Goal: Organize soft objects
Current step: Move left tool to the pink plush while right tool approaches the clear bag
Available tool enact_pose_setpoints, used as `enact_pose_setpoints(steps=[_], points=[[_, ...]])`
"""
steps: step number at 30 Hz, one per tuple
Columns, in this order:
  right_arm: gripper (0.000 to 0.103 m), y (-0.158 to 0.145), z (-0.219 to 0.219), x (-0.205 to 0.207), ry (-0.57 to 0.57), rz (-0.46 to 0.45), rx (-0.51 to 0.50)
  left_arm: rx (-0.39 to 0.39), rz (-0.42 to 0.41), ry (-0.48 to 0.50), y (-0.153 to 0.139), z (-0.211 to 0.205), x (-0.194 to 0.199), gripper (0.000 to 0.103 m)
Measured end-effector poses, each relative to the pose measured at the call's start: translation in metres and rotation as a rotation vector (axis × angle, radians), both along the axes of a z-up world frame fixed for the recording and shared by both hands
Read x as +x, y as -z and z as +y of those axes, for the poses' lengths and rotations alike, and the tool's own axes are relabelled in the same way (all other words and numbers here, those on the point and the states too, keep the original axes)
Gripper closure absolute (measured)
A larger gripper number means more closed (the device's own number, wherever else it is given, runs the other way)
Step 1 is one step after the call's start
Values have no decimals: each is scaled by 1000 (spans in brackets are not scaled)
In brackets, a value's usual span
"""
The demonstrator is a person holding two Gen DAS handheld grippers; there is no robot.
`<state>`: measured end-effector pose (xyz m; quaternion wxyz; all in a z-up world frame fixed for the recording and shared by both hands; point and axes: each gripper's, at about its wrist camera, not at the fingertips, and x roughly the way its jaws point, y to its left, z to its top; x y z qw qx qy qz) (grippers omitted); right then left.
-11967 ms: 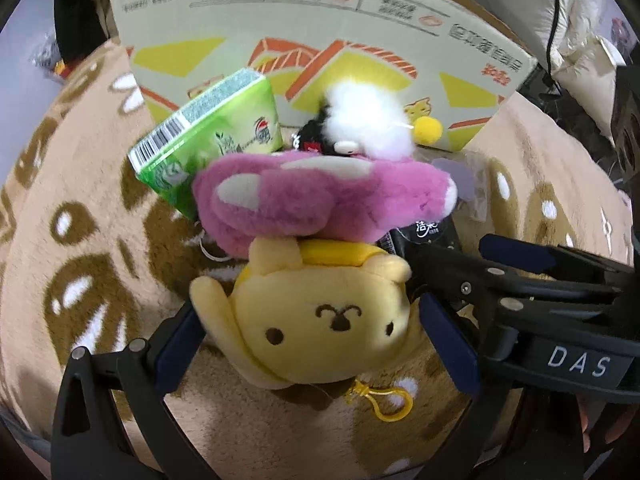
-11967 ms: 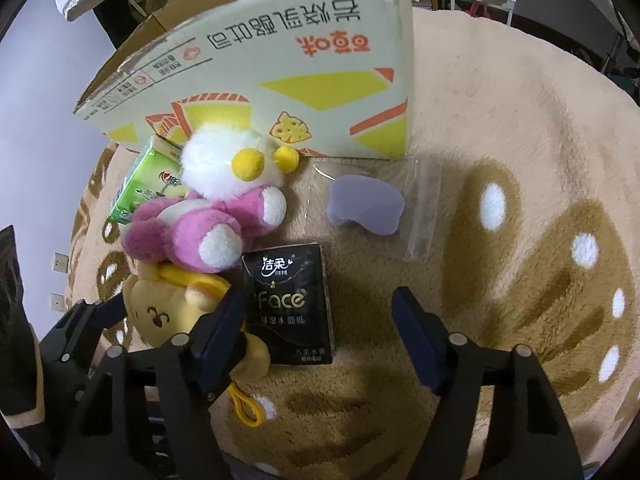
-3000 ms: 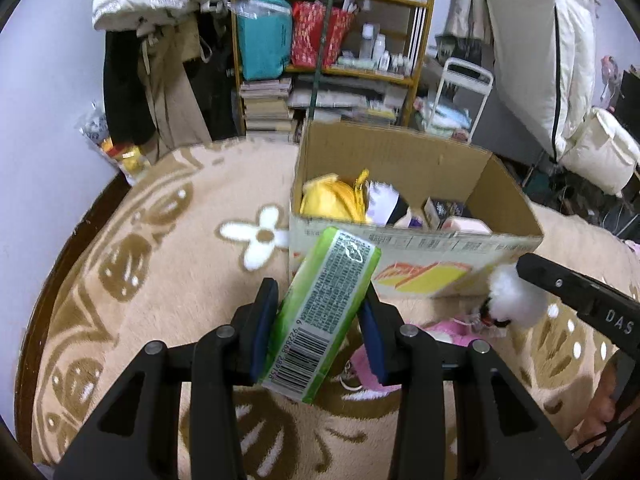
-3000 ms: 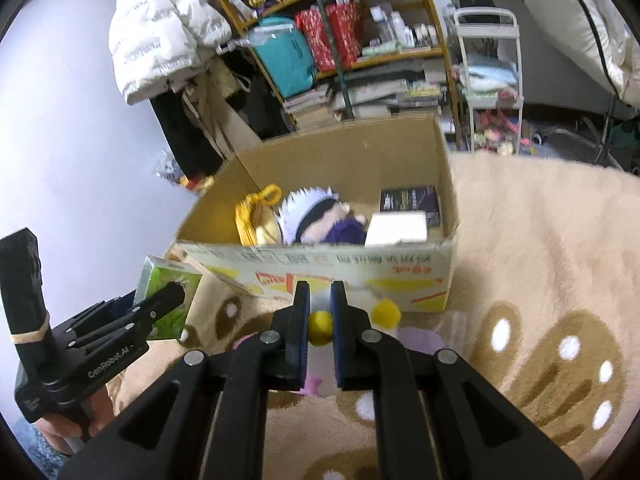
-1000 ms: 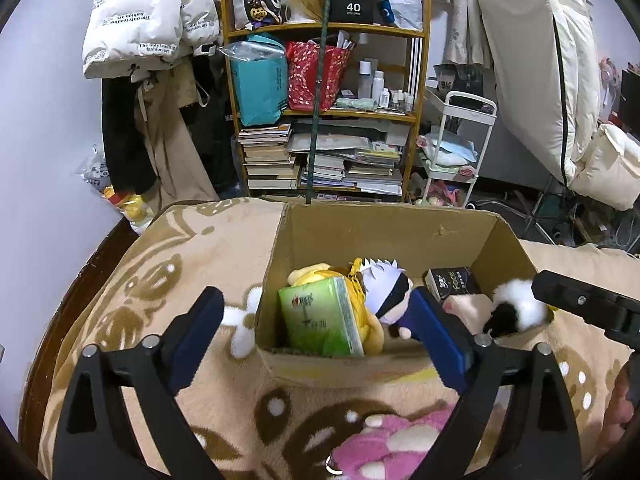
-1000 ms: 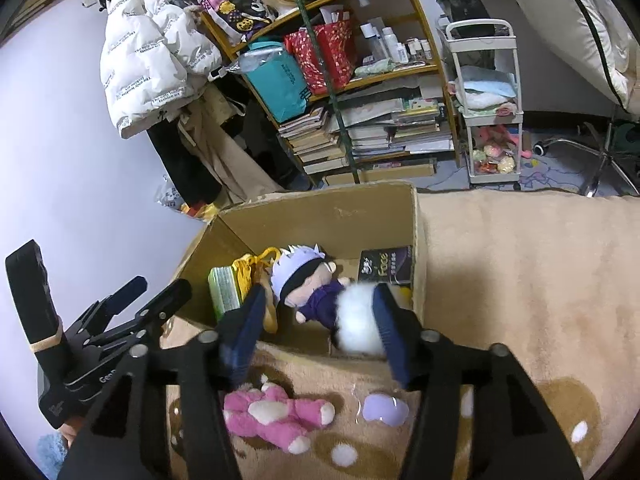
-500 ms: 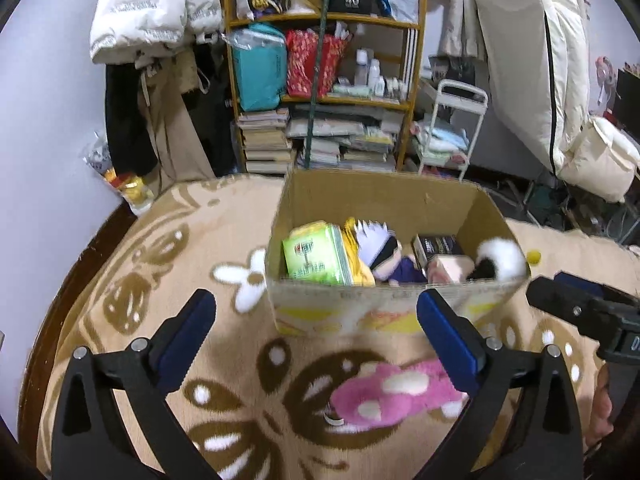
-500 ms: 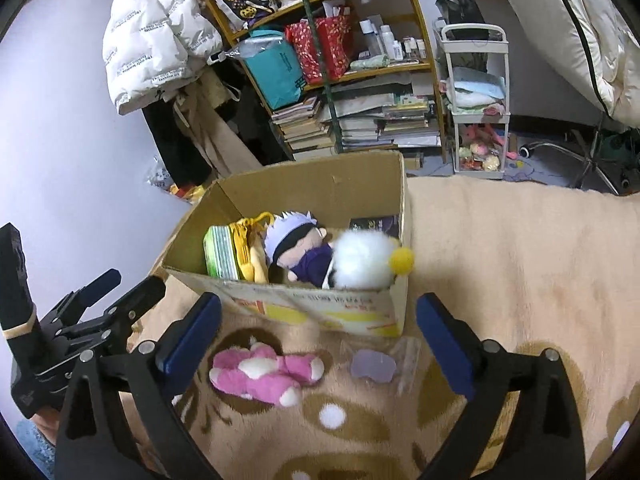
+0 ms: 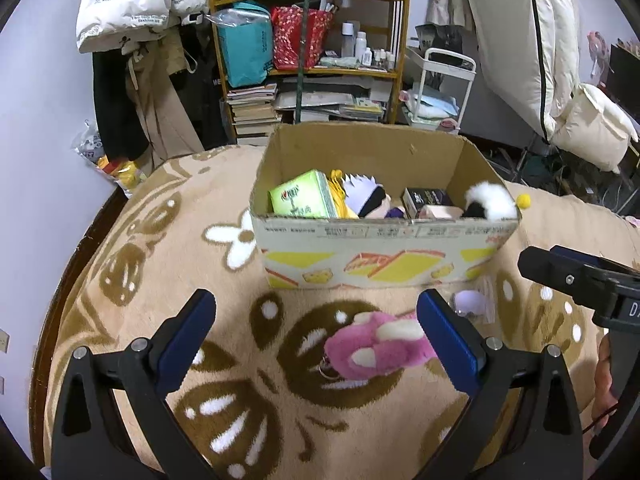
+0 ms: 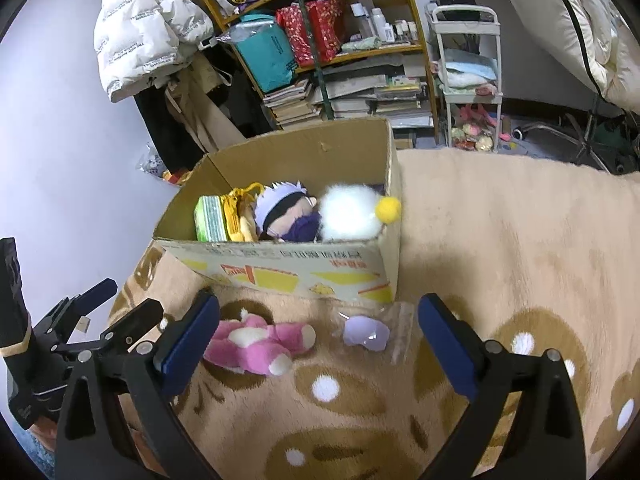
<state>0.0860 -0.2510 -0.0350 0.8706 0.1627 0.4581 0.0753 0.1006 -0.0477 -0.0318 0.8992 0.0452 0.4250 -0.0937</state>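
A cardboard box (image 9: 384, 246) (image 10: 288, 266) stands on the beige rug. It holds a green tissue pack (image 9: 300, 199) (image 10: 210, 218), a yellow plush, a white-haired doll (image 10: 282, 210), a black tissue pack (image 9: 426, 199) and a white fluffy plush (image 9: 490, 200) (image 10: 350, 212) at its right end. A pink plush (image 9: 376, 350) (image 10: 258, 342) and a purple item in a clear bag (image 9: 470, 302) (image 10: 366, 332) lie on the rug in front of the box. My left gripper (image 9: 316, 338) is open and empty, near the pink plush. My right gripper (image 10: 318, 340) is open and empty above both.
A shelf (image 9: 308, 40) with books, bags and bottles stands behind the box, with coats (image 10: 144, 28) hanging at the left and a small white cart (image 10: 468, 76) at the right. The rug (image 10: 520, 240) stretches to the right. The rug's dark edge (image 9: 80, 248) runs along the left.
Both grippers have drawn back and lowered a little from the box. The white fluffy plush stays in the box where the right gripper let it go; the green pack also rests inside.
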Motion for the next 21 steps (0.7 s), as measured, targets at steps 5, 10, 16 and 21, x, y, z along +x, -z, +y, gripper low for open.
enact_pose_setpoints(steps=[5, 10, 16, 21], points=[[0, 7, 0, 0, 3, 24, -7, 1, -10, 38, 4, -6, -5, 3], [0, 13, 1, 2, 9, 34, -20, 5, -17, 84, 8, -14, -4, 3], [0, 19, 0, 6, 21, 54, -24, 19, -15, 149, 17, -28, -6, 3], [0, 29, -3, 9, 25, 93, -15, 31, 51, 214, 35, -44, -2, 3]])
